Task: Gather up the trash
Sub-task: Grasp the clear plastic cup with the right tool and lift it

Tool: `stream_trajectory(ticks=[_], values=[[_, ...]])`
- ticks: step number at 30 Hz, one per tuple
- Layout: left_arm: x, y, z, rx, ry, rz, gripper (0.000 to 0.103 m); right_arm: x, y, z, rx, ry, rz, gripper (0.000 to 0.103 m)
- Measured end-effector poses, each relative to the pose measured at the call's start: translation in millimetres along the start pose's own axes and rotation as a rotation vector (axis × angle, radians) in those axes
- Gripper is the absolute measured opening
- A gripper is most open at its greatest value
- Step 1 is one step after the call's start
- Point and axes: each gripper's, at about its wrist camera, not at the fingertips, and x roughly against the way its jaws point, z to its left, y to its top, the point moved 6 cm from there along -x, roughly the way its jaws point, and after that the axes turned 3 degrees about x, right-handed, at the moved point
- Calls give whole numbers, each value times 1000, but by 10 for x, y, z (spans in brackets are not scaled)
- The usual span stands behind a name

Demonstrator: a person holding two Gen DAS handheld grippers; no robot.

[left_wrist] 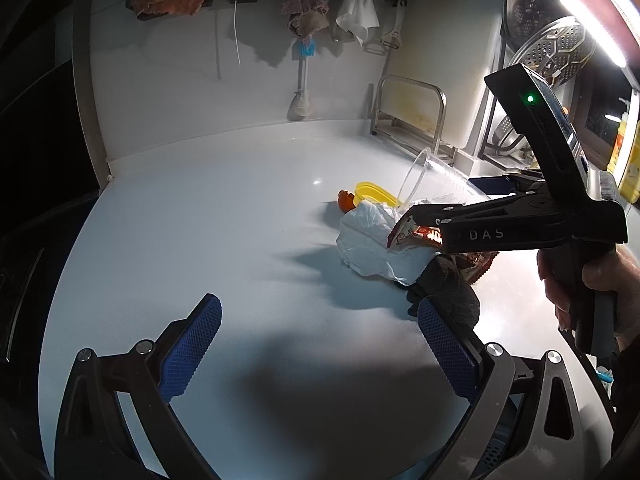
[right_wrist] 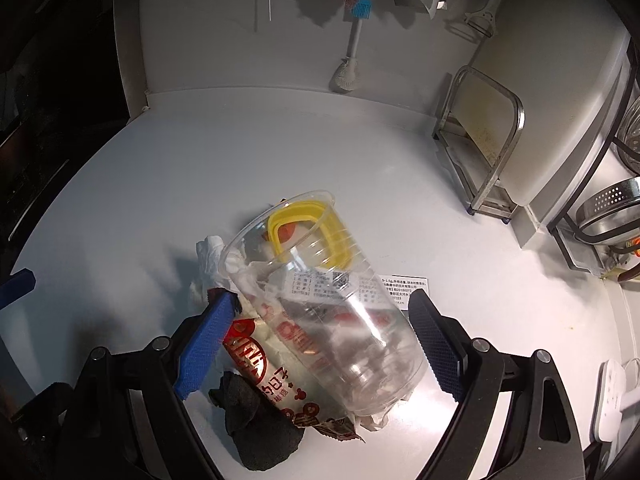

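Observation:
A trash pile lies on the white counter (left_wrist: 208, 216): a tilted clear plastic cup (right_wrist: 332, 312), a red printed wrapper (right_wrist: 256, 360), crumpled white plastic (left_wrist: 366, 240), a dark cloth wad (right_wrist: 260, 428), a yellow lid (right_wrist: 304, 236) and an orange scrap (left_wrist: 346, 200). My right gripper (right_wrist: 322, 298) is open, with its blue pads (right_wrist: 204, 344) on either side of the cup; I see no firm contact. In the left wrist view the right gripper (left_wrist: 416, 216) reaches into the pile from the right, with a hand on its grip. My left gripper (left_wrist: 318, 302) stands open over bare counter, left of the pile.
A printed paper slip (right_wrist: 404, 286) lies behind the cup. A metal rack (right_wrist: 488, 148) with a white cutting board stands at the back right. Steel strainers (right_wrist: 612, 208) sit further right. Cloths and a brush (left_wrist: 304, 76) hang on the back wall. A power strip (right_wrist: 612, 396) lies at the right edge.

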Motion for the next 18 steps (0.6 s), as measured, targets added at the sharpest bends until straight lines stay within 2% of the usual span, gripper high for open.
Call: stream_trajectory(ticks=[4,7,9,11,14,18], values=[[-8,-22,2,-1,-2,5,97,-56,-17,4,5,-6,10,84],[-5,-19,3,-2,-2,2,97,-42,-40,10,-15,21,2,84],[0,-25,0,0,-3,1,97,-12,-52,3,-26,25,-9,79],[7,-35,-2,1,-5,2,97,8,-68,-12,-45,40,-9,63],[12,-38,-10,-3,-5,3,97,32,-93,-40,-80,53,-14,52],[31,-30,-16,-1,-6,-1,97,92,-118,-35,-107,69,-35,50]])
